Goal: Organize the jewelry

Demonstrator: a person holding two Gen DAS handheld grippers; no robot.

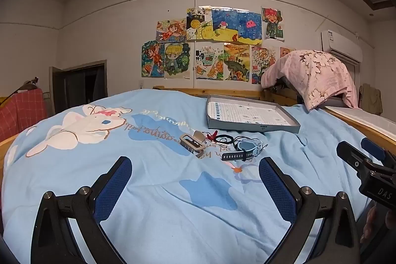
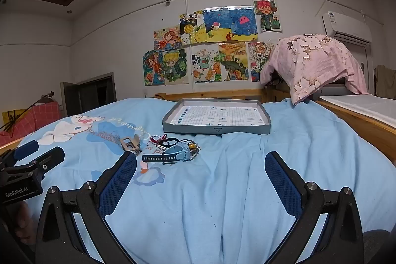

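**Blue bedspread with jewelry pile and empty tray, both tools unloaded**

Blue cotton covers the bed [image 2: 247, 177], which serves as our work surface. We see the jewelry gathered in one loose cluster: a blue-strapped watch [image 2: 170, 155], a beige buckle piece [image 2: 130, 143] and red and black bands [image 2: 164, 140], touching or just beside one another. Behind them lies the shallow grey tray [image 2: 216, 119], empty, presumably the place for sorting. Our left hand-held gripper [image 1: 195, 180] and right hand-held gripper [image 2: 200, 176] hover short of the cluster, fingers spread wide, holding and touching nothing.
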